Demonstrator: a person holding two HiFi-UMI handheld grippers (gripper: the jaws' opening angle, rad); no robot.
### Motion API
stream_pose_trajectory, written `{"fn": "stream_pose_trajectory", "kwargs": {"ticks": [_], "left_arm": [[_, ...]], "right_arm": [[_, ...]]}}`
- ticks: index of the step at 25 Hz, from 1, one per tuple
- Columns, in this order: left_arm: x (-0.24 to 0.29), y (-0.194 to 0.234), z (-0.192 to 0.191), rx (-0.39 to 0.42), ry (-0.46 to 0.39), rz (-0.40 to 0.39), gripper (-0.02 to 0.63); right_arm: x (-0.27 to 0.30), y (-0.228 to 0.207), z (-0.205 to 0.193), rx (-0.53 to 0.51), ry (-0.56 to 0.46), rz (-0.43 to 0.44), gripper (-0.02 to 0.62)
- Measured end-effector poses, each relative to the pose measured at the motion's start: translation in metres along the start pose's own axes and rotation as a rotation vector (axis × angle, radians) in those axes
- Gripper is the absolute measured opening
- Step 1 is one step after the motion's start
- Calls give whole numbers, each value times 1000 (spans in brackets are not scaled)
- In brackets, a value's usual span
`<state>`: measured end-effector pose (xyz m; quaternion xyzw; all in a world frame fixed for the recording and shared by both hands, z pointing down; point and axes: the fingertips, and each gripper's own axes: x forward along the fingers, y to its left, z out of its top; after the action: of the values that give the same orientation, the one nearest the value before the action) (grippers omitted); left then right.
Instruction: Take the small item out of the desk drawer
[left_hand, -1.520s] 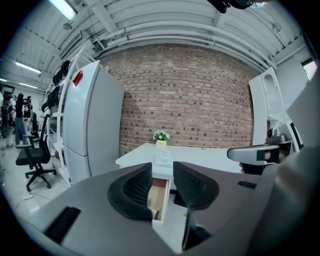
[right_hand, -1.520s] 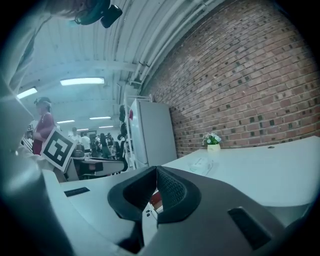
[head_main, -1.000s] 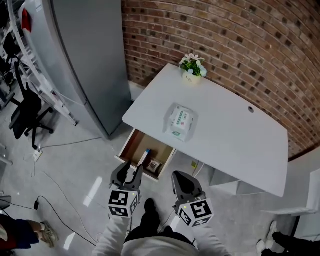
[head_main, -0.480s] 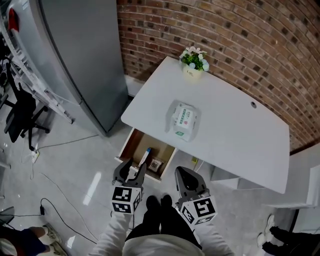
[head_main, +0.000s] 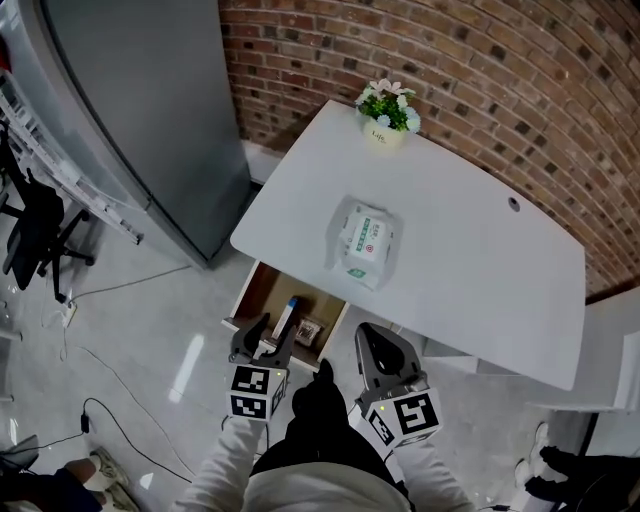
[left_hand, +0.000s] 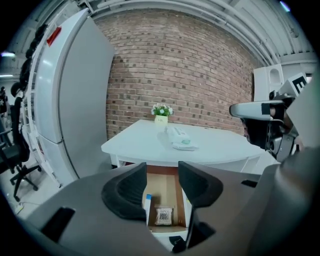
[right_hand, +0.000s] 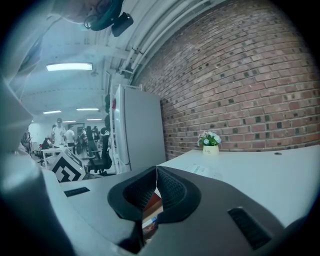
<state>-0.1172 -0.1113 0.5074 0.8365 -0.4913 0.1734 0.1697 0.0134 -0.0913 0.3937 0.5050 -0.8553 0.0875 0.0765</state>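
While the desk drawer (head_main: 258, 290) stands pulled out, two things lie in it: one small barcoded packet (head_main: 308, 331) near the front and one white, blue-tipped stick (head_main: 287, 314) just beside it. The left gripper (head_main: 266, 333) hovers over the drawer front, its jaws opening with nothing between them. The right gripper (head_main: 378, 345) has its jaws pressed together and is empty. The white desk (head_main: 470, 280) carries one wipes pack (head_main: 364, 240) and one flower pot (head_main: 387, 110).

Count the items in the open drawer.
2. A white stick with a blue tip lies along the left side of the drawer. A small packet lies right of it, near the front. The desk may hide more further back.
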Motion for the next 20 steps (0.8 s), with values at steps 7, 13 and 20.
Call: {"fn": "stream_pose_trajectory", "kwargs": {"ticks": [7, 13, 20], "left_arm": [[39, 4, -20, 5, 85, -20, 209], [73, 14, -42, 5, 160, -29, 210], [109, 17, -72, 16, 252, -45, 210]], "right_arm": [[24, -25, -8, 11, 21, -4, 28], [43, -39, -24, 26, 54, -9, 28], [56, -53, -36, 48, 74, -14, 28]]}}
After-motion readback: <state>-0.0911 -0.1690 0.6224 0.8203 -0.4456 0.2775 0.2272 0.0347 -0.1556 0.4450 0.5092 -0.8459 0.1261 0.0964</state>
